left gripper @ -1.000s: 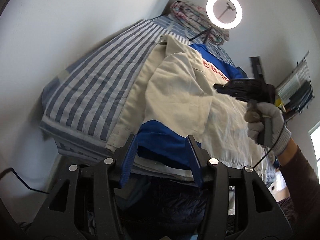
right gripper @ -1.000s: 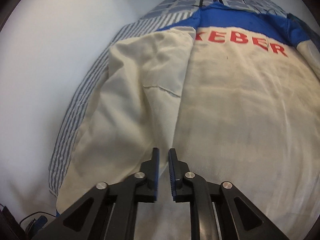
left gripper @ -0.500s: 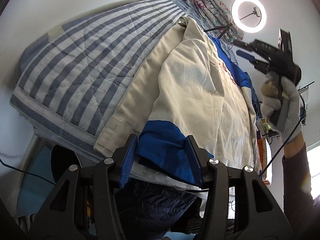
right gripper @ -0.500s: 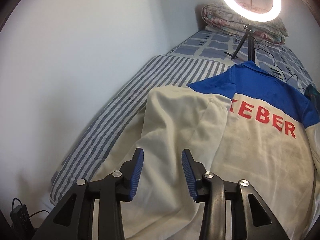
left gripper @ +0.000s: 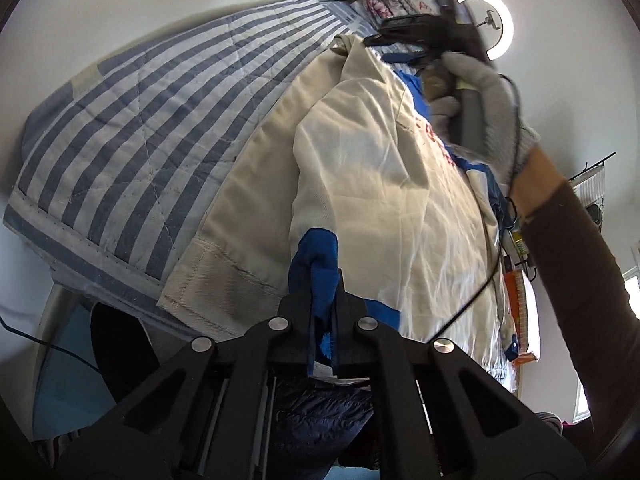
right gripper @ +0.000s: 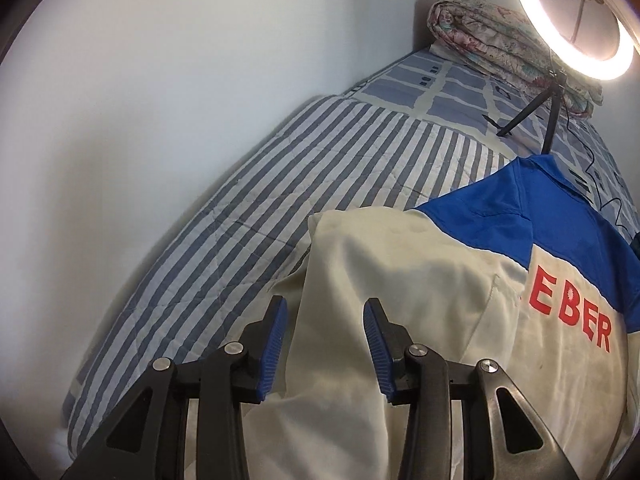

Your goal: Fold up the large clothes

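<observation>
Left gripper [left gripper: 322,316] clamps the blue cuff [left gripper: 316,256]; right gripper [right gripper: 326,342] gapes empty above the jacket [right gripper: 420,280]; pinch the shoulder edge, lift both evenly.

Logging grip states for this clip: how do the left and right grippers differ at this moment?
The left gripper is shut on the blue cuff of the jacket; the right gripper stands open with nothing pinched. The left works at the near edge of the striped quilt; the right hangs above the jacket's folded-in cream sleeve, near the shoulder. Both are black with blue pads and point down at the same jacket.
</observation>
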A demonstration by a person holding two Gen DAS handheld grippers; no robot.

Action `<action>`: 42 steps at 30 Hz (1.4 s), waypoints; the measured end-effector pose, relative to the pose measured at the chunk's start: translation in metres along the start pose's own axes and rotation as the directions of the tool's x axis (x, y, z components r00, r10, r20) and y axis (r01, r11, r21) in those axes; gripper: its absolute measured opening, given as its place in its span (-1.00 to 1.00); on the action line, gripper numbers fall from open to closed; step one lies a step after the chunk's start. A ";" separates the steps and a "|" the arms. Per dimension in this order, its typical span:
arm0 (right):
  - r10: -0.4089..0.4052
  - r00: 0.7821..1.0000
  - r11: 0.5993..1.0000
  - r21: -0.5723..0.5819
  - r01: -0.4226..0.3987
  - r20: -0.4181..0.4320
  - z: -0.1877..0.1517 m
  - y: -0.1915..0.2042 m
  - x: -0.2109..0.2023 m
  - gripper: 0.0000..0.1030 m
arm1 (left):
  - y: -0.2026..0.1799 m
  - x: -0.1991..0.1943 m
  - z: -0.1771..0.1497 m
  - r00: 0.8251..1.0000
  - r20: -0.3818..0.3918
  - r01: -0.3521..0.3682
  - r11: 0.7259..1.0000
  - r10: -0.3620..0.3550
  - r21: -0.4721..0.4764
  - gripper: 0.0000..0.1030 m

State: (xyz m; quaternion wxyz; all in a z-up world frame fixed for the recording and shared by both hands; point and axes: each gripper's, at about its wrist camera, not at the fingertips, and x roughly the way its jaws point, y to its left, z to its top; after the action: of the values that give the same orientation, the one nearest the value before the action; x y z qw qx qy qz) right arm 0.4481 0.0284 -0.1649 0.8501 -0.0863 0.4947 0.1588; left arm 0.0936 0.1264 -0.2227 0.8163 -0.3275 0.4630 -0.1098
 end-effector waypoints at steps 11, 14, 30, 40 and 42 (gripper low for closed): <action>-0.104 0.993 0.995 -0.014 0.103 -0.061 0.018 0.015 0.038 -0.89 | -0.005 -0.027 -0.008 0.999 0.036 0.020 0.999 -0.021 0.045 -0.98; -0.011 1.000 1.000 0.017 0.011 -0.014 0.023 0.017 0.030 -0.93 | 0.011 -0.037 -0.013 0.997 0.063 -0.052 0.998 0.050 0.024 -0.98; 0.106 0.994 0.992 -0.073 -0.105 0.004 -0.104 -0.010 -0.040 -0.35 | 0.030 -0.029 -0.016 0.996 0.007 -0.093 0.995 0.094 -0.041 -0.72; 0.089 0.996 0.994 -0.056 -0.090 -0.026 -0.155 -0.023 -0.031 -0.38 | -0.019 -0.063 -0.012 0.977 0.132 -0.185 0.973 0.168 0.137 -0.64; 0.097 0.994 0.995 -0.017 -0.097 0.040 -0.146 -0.034 -0.048 -0.42 | -0.028 -0.061 -0.007 0.978 0.134 -0.179 0.971 0.158 0.158 -0.64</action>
State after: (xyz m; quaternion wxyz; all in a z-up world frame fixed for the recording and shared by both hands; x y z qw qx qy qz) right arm 0.3189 -0.0570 -0.1959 0.8506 -0.0652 0.4795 0.2054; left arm 0.0574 0.1311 -0.1652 0.8740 -0.2226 0.4278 -0.0588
